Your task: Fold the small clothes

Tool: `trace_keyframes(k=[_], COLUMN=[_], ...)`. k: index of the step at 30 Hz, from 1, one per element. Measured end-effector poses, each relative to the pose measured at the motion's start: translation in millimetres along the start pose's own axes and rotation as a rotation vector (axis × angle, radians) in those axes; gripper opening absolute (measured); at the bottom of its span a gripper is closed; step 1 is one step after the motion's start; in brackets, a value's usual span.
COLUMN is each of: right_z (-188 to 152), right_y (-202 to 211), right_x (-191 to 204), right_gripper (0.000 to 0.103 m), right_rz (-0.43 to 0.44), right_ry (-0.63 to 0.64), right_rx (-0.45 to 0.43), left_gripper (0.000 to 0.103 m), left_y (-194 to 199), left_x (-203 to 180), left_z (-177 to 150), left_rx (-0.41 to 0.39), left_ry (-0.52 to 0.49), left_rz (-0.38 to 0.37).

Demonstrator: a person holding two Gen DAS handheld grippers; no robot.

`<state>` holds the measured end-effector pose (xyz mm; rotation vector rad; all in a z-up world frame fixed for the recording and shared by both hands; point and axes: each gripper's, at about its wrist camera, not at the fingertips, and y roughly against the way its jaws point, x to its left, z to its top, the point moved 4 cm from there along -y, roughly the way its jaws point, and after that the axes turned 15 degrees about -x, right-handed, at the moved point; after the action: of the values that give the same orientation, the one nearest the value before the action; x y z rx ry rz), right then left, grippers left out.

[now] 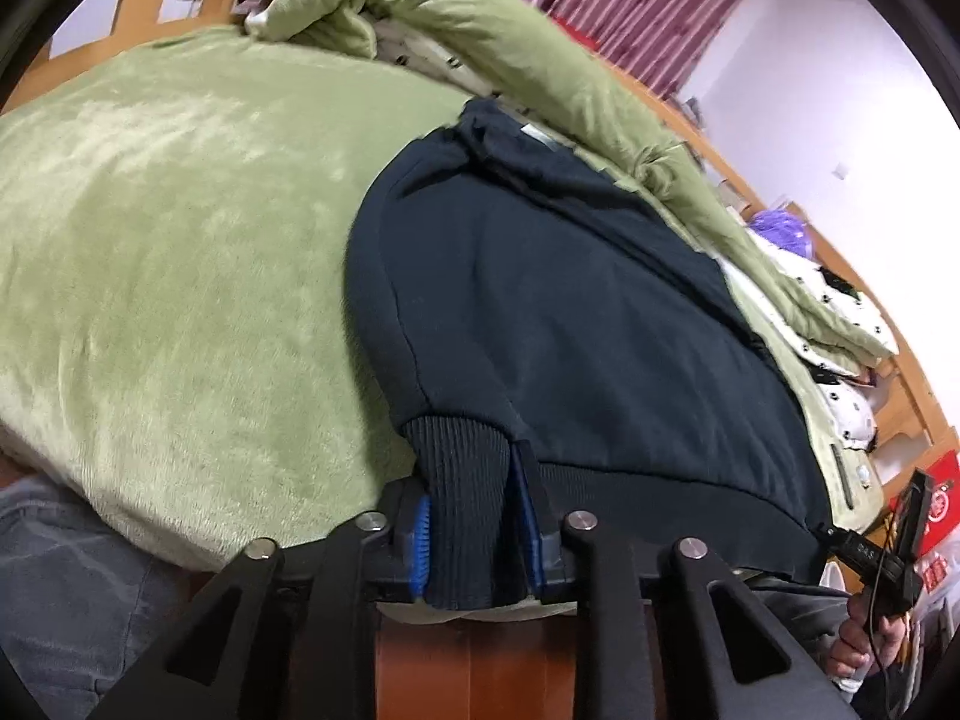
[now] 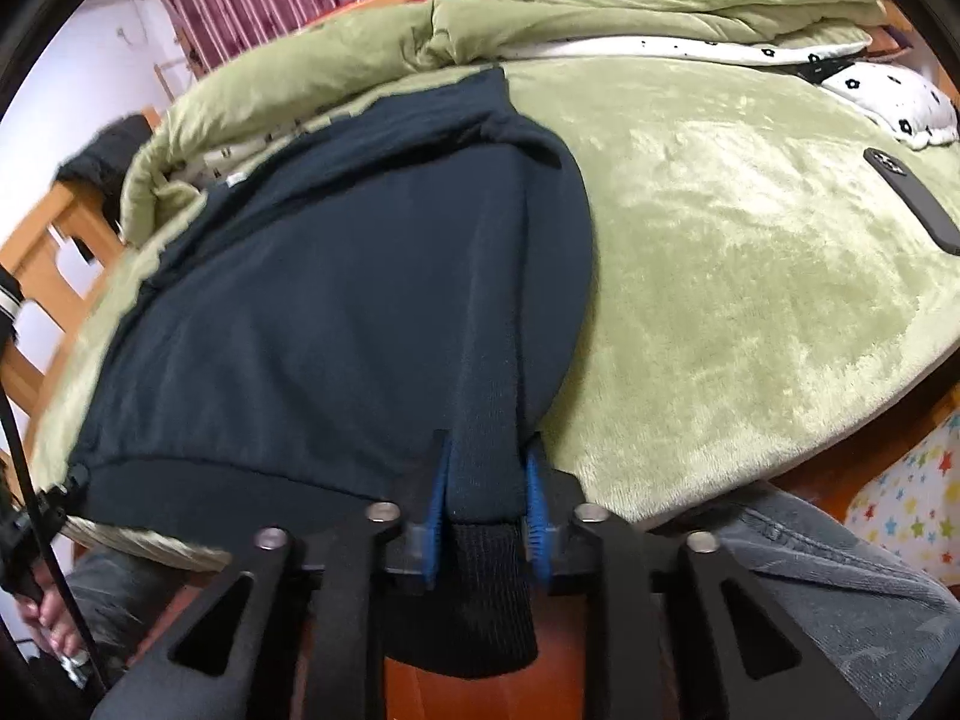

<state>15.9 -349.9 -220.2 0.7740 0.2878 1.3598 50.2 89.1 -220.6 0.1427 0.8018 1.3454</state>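
Observation:
A dark navy sweatshirt (image 1: 570,300) lies flat on a green plush blanket (image 1: 180,240), sleeves folded in along its sides. It also shows in the right wrist view (image 2: 336,300). My left gripper (image 1: 471,480) is shut on the left sleeve's ribbed cuff (image 1: 462,480) at the bed's near edge. My right gripper (image 2: 486,468) is shut on the right sleeve (image 2: 486,420) just above its ribbed cuff (image 2: 480,588), which hangs over the edge. The right gripper also shows at the left wrist view's right edge (image 1: 888,546).
A rolled green quilt (image 1: 480,30) lies behind the sweatshirt. A black remote (image 2: 912,204) lies on the blanket (image 2: 750,240) at right. A flowered white pillow (image 2: 900,102) sits far right. The wooden bed frame (image 2: 48,252) rims the bed.

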Motion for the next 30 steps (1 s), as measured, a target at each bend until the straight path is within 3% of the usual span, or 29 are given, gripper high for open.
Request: trace_keyframes(k=[5,9,10,11,12,13,15,22,30], right_z=[-10,-17,-17,-17,-16,-14,-9,25,54], right_y=[1,1,0,-1,-1,1,9,34,58], right_x=[-3,-2,0,1,2,3,7,5,7], right_gripper=[0.042,0.046,0.046,0.045,0.034,0.020,0.015,0.013,0.012], right_rz=[0.017,0.038,0.034,0.031,0.027,0.027,0.076,0.175,0.213], right_ry=[-0.026,-0.037,-0.031,-0.026,-0.018,-0.013,-0.020,-0.129,-0.212], right_rx=[0.036,0.051,0.051,0.053,0.052,0.037,0.008,-0.091,-0.136], left_gripper=[0.041,0.039,0.035,0.029,0.018,0.015,0.013,0.013,0.012], left_y=[-5,-6,-6,-6,-5,-2,5,29,53], left_x=[7,2,0,-1,-1,-3,-6,-22,-40], left_z=[-5,-7,-6,-5,-3,0,7,41,68], left_rx=[0.041,0.035,0.028,0.021,0.011,-0.002,-0.033,-0.117,-0.158], left_ry=[0.078,0.053,0.048,0.046,0.046,0.053,0.060,0.072,0.064], left_rz=[-0.043,-0.023,-0.015,-0.013,-0.017,-0.038,-0.056,-0.101,-0.108])
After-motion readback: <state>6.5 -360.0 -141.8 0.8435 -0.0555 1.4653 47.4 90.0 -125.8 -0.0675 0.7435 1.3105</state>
